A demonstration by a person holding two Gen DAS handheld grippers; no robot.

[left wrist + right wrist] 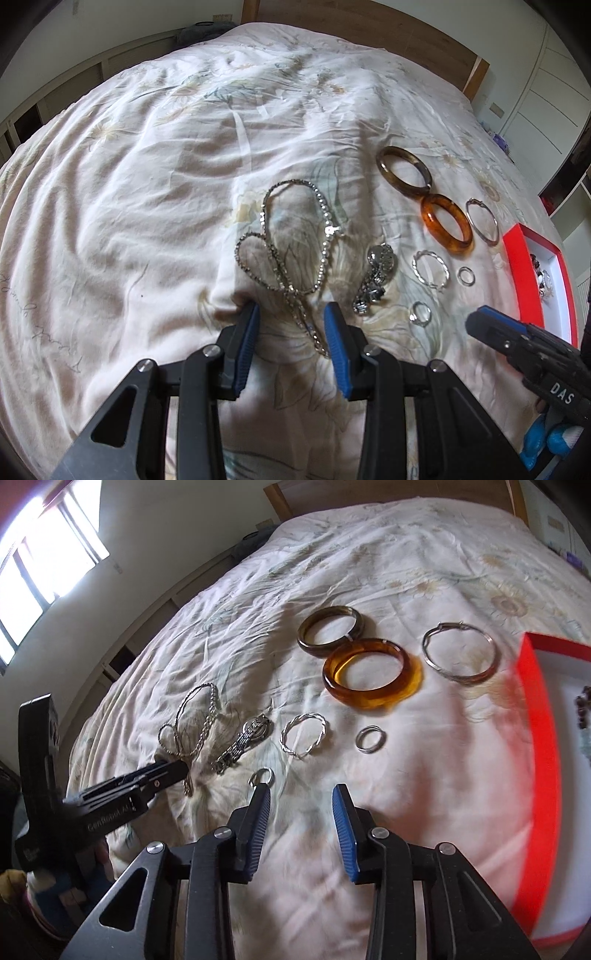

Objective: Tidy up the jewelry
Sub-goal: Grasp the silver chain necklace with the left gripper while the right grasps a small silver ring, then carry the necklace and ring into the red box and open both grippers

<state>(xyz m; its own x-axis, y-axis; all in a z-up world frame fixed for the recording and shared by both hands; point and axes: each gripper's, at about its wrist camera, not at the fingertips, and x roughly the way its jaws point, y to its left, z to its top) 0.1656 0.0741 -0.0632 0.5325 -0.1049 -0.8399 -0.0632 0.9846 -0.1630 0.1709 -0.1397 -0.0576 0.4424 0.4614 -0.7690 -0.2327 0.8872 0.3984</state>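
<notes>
We had 2 wrist cameras angled steeply down, close over the bed [147,184]; both shared the bangles [371,674], rings [466,276] and red box [539,738].

1. On bedspread [424,775]: chain necklace [291,251] leftmost, watch [373,280] just right of it.
2. Right of watch: twisted ring [303,734], then small ring [370,739].
3. Behind these: two touching bangles [371,674], thin hoop [459,656] to their right.
4. Far right: box [543,738].

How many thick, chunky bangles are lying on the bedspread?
2, touching: a dark olive-brown bangle farther up the bed, and a translucent amber bangle just nearer, left of the thin silver hoop.
</notes>
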